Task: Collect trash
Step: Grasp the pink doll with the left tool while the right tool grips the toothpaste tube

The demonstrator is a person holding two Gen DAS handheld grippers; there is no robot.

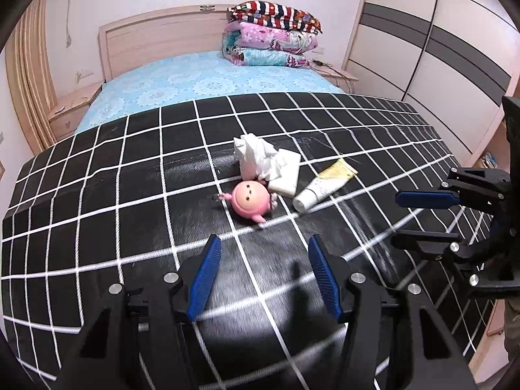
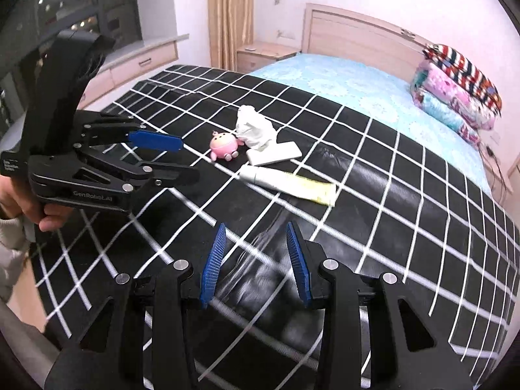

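A bed (image 1: 195, 74) is covered by a glossy black sheet (image 1: 97, 195) gridded in white, with bare room near its edges. At its centre a crumpled tissue (image 1: 256, 156) is seen; a smooth tube (image 1: 321, 185) lies at 4 o'clock of it. Left tongs (image 1: 265, 243) and right tongs (image 2: 255, 230) are held apart, empty.
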